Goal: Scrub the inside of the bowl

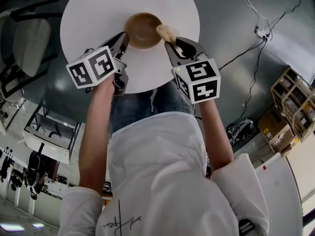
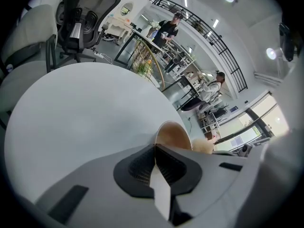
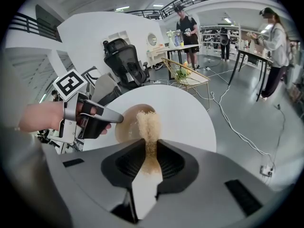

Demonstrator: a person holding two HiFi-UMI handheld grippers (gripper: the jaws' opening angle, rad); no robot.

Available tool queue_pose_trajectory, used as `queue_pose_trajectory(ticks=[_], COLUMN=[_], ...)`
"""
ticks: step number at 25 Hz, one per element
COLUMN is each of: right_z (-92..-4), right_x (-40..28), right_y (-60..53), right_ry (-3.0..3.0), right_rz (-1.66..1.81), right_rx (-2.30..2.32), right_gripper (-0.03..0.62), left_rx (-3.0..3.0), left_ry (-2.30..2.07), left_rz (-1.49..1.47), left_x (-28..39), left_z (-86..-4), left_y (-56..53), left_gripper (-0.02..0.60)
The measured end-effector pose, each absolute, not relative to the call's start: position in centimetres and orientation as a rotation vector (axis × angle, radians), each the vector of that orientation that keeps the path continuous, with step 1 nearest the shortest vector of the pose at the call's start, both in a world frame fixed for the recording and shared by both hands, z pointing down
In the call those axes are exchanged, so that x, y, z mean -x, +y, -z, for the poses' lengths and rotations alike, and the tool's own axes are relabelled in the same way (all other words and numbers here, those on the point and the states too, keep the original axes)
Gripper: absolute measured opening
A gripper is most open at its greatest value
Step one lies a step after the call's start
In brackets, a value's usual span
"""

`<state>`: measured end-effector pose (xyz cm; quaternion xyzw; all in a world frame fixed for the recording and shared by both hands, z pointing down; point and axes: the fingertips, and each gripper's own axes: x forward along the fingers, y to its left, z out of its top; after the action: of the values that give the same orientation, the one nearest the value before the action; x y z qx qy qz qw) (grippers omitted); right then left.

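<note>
My left gripper (image 1: 125,38) pinches the left rim of the round brown wooden bowl (image 1: 141,31) on the round white table (image 1: 98,9). My right gripper (image 1: 168,44) clamps a tan fibrous scrubbing pad (image 1: 166,33) at the bowl's right rim. I'd press it down inside and circle, keeping the bowl braced. Only the right gripper view shows the pad between the jaws.

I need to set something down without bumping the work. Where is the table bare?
The table is bare across its far side beyond the bowl, and to the bowl's left and right. The near middle is crowded: the left gripper clamps the bowl's rim and the right gripper holds a scrubber at its opposite edge.
</note>
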<state>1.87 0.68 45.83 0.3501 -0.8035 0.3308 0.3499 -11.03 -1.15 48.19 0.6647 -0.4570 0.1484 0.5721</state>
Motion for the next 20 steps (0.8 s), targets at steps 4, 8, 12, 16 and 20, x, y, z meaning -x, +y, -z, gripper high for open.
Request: queue_pose_trajectory(ticks=[4, 8, 12, 16, 20], right_z=[-46.0, -45.9, -45.7, -45.7, -45.7], right_x=[-1.9, -1.9, -2.0, -1.8, -1.5], right_y=[0.4, -0.1, -0.6, -1.0, -1.1], right_ry=[-2.081, -2.082, -2.092, -2.097, -2.1], right_rz=[-0.85, -0.828, -0.802, -0.756, -0.707], right_rx=[-0.897, -0.873, -0.838, -0.794, -0.745], right_gripper=[0.089, 0.089, 0.089, 0.089, 0.089], left_rx=[-1.563, -1.567, -1.568, -1.568, -1.567], left_ry=[-1.062, -1.057, -1.053, -1.049, -1.049], left_rz=[-0.351, -0.353, -0.36, -0.36, -0.362], left_x=[11.1, 11.1, 11.0, 11.0, 11.2], left_z=[-48.4, -48.3, -48.3, -48.3, -48.3], left_y=[-1.0, -1.0, -0.9, -0.7, -0.5], left_gripper=[0.012, 0.012, 0.012, 0.012, 0.012])
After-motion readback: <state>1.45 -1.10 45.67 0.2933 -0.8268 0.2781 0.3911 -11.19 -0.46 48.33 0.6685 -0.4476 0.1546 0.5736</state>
